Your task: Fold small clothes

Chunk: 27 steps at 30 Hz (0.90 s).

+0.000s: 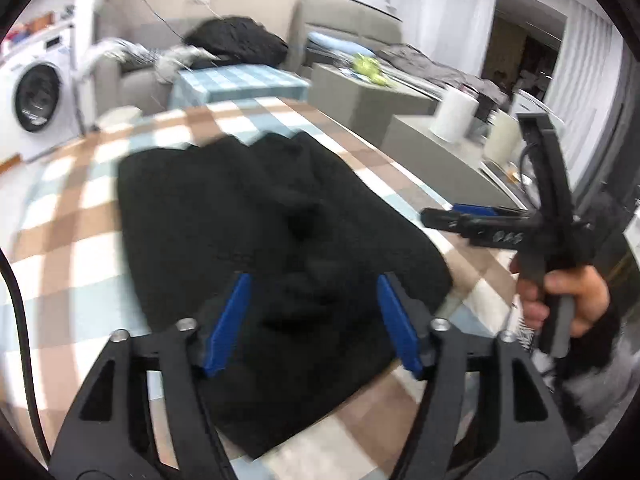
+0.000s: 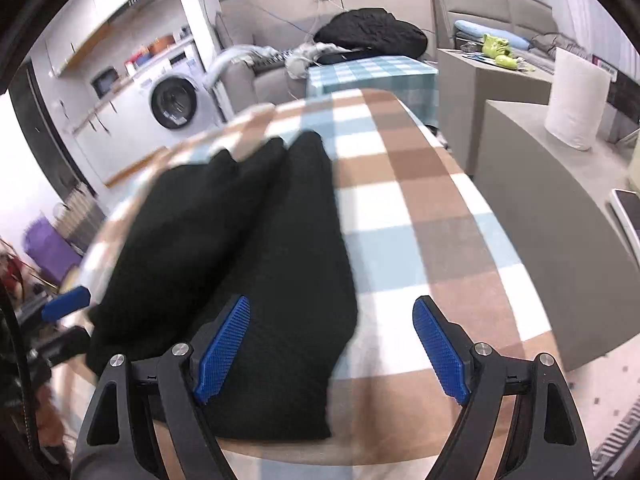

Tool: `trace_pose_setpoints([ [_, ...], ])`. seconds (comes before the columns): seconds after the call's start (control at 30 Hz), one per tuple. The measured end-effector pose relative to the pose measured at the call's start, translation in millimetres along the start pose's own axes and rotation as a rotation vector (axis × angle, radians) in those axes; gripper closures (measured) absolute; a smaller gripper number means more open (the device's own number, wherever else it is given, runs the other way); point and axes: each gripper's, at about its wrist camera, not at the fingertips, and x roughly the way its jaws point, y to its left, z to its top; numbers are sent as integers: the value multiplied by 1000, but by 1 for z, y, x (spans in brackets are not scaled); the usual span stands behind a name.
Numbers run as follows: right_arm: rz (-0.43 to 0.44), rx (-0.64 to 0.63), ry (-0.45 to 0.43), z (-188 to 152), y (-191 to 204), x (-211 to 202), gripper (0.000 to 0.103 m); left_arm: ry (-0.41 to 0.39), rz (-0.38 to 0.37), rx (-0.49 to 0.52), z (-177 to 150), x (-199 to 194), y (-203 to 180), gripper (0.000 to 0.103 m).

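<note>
A black garment (image 1: 256,248) lies spread on the checked tablecloth (image 1: 80,208), its two narrow ends pointing away. My left gripper (image 1: 314,280) is open and empty, its blue pads hovering over the garment's near end. The right gripper (image 1: 460,216) shows in the left wrist view at the garment's right edge, held by a hand. In the right wrist view the garment (image 2: 248,248) lies left of centre. My right gripper (image 2: 332,304) is open and empty, its left pad over the garment's near right edge, its right pad over bare cloth (image 2: 420,220). The left gripper's blue pad (image 2: 66,302) shows at far left.
The table's right edge (image 2: 500,208) drops to grey boxes (image 1: 360,96) and a white paper roll (image 2: 576,100). A smaller table with a blue checked cloth (image 1: 236,84), a sofa with a black pile (image 1: 240,40) and a washing machine (image 1: 36,96) stand beyond.
</note>
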Motion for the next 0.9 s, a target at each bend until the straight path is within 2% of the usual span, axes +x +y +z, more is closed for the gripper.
trace_pose_setpoints([
  [0.1, 82, 24, -1, 8, 12, -1, 18, -11, 41, -55, -6, -11, 20, 33],
  [0.3, 252, -46, 68, 14, 83, 22, 18, 43, 123, -170, -25, -1, 59, 33],
  [0.4, 250, -92, 81, 18, 115, 38, 17, 84, 137, -195, -39, 6, 69, 33],
  [0.5, 152, -147, 100, 15, 135, 61, 21, 121, 130, -176, -48, 15, 66, 33],
  [0.53, 117, -152, 116, 14, 131, 66, 30, 133, 128, -157, -50, 19, 63, 33],
  [0.57, 102, -142, 141, 11, 124, 68, 32, 134, 130, -143, -52, 18, 62, 33],
  [0.77, 48, -29, 184, -25, 40, 34, 28, 113, 114, -156, -53, 8, 67, 33],
  [0.83, 61, -7, 167, -25, 29, 22, 28, 105, 113, -153, -49, 8, 66, 33],
  [0.9, 129, 36, 140, -21, 25, 15, 27, 104, 107, -146, -47, 10, 66, 33],
])
